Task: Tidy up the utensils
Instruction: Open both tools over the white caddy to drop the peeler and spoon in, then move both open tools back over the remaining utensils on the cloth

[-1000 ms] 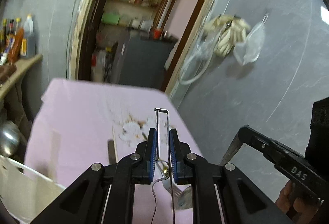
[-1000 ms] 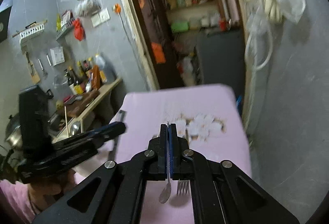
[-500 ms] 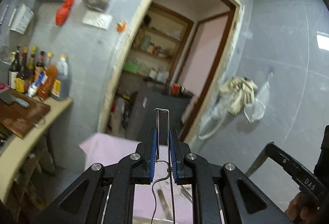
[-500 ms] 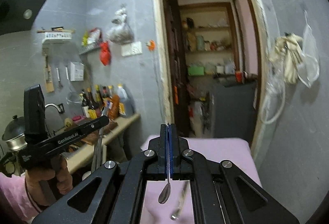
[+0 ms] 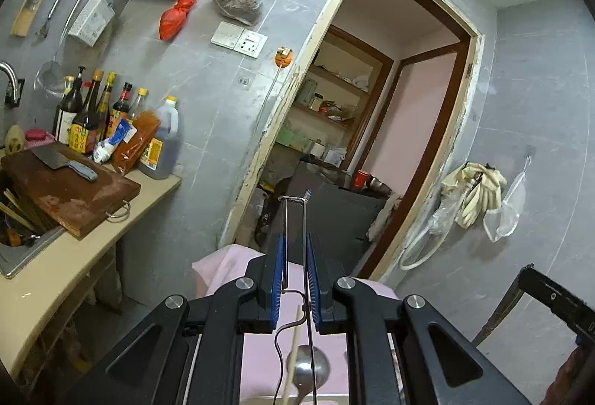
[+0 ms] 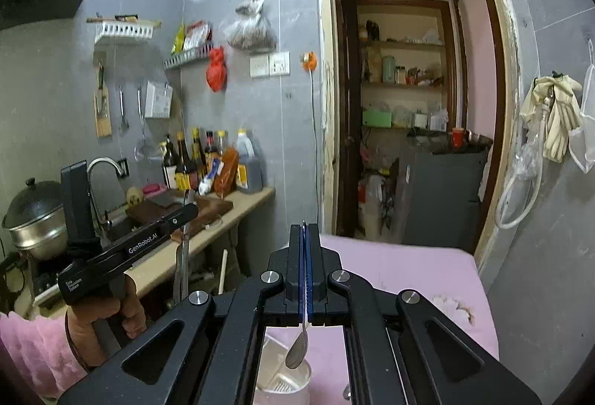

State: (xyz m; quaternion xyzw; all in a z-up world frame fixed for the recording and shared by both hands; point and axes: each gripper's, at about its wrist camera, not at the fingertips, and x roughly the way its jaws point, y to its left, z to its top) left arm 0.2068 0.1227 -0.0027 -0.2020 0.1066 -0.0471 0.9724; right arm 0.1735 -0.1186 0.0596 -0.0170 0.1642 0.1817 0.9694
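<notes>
My left gripper [image 5: 295, 258] is shut on a wire-handled utensil [image 5: 304, 215] that hangs down between the pads; its square wire loop sticks up past the fingertips. Below it, a metal ladle bowl [image 5: 308, 369] and a wooden stick [image 5: 293, 349] show over the pink cloth. My right gripper [image 6: 305, 241] is shut on a metal spoon [image 6: 297, 353], bowl down, held above a white utensil holder [image 6: 284, 381] on the pink table [image 6: 409, 267]. The left gripper also shows in the right wrist view [image 6: 184, 215], with its utensil hanging.
A counter [image 5: 74, 256] at left carries a chopping board with a cleaver [image 5: 63, 163], several bottles [image 5: 111, 129] and a sink. A doorway [image 6: 409, 107] opens to a pantry behind the table. The grey wall stands close on the right, with hanging bags [image 5: 479, 196].
Both grippers have risen and tilted up with their utensils; the views now take in the wall and doorway. The white holder has come into view under the spoon.
</notes>
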